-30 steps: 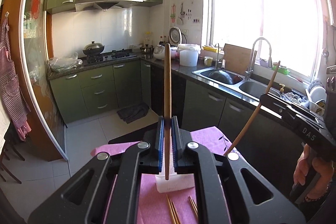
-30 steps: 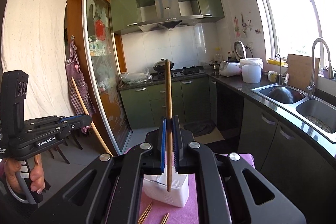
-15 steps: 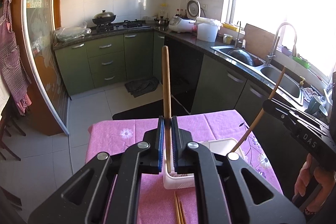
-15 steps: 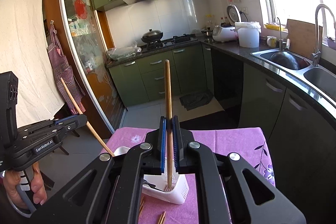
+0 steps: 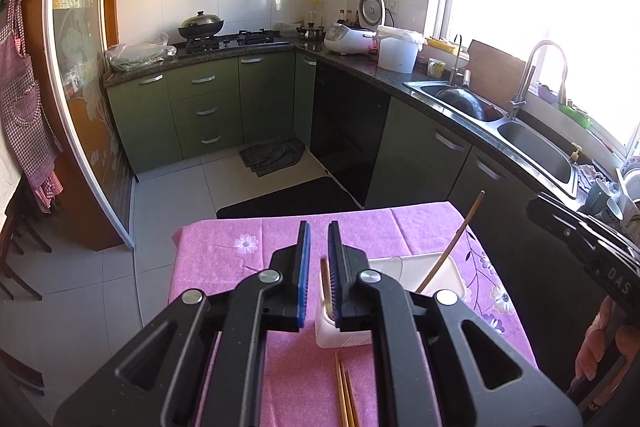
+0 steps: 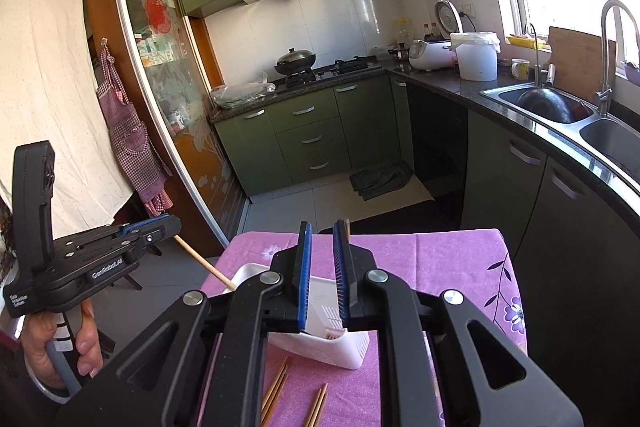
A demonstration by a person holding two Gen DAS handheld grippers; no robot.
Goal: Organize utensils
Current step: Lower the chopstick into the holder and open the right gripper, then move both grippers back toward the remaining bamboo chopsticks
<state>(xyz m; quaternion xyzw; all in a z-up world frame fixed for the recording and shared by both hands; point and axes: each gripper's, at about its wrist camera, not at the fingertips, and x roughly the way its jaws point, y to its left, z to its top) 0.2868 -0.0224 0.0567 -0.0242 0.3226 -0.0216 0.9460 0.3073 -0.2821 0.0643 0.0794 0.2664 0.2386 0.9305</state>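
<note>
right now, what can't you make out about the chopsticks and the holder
- Left wrist view: the left gripper covers most of the white holder, so its contents cannot be counted.
- Right wrist view: the right gripper hides all but the tip of a chopstick.
- Both views: the loose chopsticks run off the bottom edge.

Both hand-held grippers, left (image 5: 316, 239) and right (image 6: 322, 239), now parted, chopsticks (image 5: 448, 255) released into the white holder (image 5: 344, 331).

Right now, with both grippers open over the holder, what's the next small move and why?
Probably lower the right gripper toward the loose chopsticks on the pink tablecloth: both grippers are open, two chopsticks already stand in the white utensil holder, and more lie in front of it.
</note>
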